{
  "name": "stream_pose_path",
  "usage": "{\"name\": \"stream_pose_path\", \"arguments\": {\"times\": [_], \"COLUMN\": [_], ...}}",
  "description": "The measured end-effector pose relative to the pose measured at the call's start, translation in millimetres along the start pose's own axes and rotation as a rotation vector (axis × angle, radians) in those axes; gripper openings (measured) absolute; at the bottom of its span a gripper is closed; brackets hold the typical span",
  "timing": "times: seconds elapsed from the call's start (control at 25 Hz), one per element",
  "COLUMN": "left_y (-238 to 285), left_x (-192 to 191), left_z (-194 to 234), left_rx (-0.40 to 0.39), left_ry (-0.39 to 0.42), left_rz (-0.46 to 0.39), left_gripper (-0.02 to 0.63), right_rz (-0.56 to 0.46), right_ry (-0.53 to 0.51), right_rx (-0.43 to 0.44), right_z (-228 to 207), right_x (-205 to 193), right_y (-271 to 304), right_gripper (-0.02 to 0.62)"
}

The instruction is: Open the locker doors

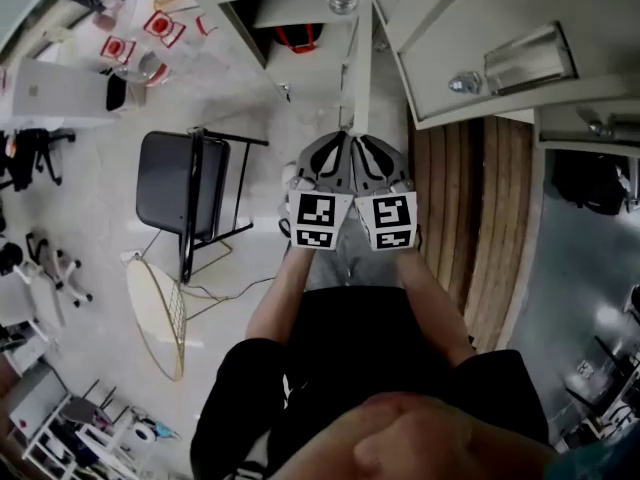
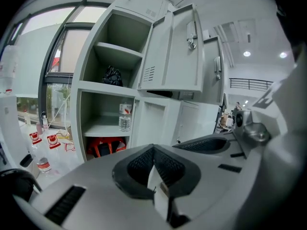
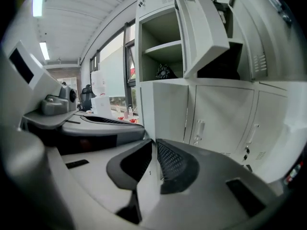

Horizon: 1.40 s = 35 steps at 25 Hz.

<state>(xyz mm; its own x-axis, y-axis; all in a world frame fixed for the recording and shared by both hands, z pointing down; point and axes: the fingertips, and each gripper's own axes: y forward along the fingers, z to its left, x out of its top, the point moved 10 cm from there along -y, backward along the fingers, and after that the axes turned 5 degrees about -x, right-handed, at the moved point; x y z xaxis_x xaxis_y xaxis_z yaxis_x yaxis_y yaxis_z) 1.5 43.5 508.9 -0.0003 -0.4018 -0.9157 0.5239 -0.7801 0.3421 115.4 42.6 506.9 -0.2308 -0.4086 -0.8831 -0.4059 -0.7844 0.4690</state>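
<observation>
Facing half-opened lockers (image 2: 96,87), we hold left gripper (image 2: 153,150) and right gripper (image 3: 154,143) pinched closed, empty; closed door (image 3: 218,114) at two o'clock likely needs jaws reopened on handle (image 3: 197,128).

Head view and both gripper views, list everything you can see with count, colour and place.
lockers: one bank, pale grey, ahead of the grippers
open locker doors: at least two, pale grey, left end of bank
dark bundle: one, black, upper open compartment
water bottle: one, clear, lower open compartment
stool: one, red, below the bottle's shelf
folding chair: one, dark grey, floor at left
mesh hoop: one, cream, floor beside the chair
left gripper: one, grey, jaws together, empty
right gripper: one, grey, jaws together, empty
</observation>
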Motion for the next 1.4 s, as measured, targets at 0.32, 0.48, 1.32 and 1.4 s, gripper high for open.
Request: {"name": "stream_pose_path", "arguments": {"times": [0.32,0.48,1.32,1.4], "left_y": [-29.3,-43.9,-66.3,-64.5], "left_x": [45.8,70.3,173.8,176.2], "left_z": [-31.6,-49.0,-145.2,-151.2], "left_rx": [-0.030,-0.013,-0.063,-0.022], "left_ry": [0.023,0.031,0.145,0.160], "left_rz": [-0.060,-0.088,-0.284,-0.276], "left_gripper": [0.009,0.009,0.009,0.009], "right_rz": [-0.126,-0.174,-0.415,-0.424], "right_ry": [-0.011,-0.007,0.046,0.067], "right_rx": [-0.023,-0.017,-0.074,-0.088], "right_z": [-3.5,-6.4,-84.7,-93.7], "right_x": [50.6,70.6,146.6,145.3], "right_y": [-55.8,-79.1,-186.3,-192.2], "right_gripper": [0.040,0.037,0.021,0.018]}}
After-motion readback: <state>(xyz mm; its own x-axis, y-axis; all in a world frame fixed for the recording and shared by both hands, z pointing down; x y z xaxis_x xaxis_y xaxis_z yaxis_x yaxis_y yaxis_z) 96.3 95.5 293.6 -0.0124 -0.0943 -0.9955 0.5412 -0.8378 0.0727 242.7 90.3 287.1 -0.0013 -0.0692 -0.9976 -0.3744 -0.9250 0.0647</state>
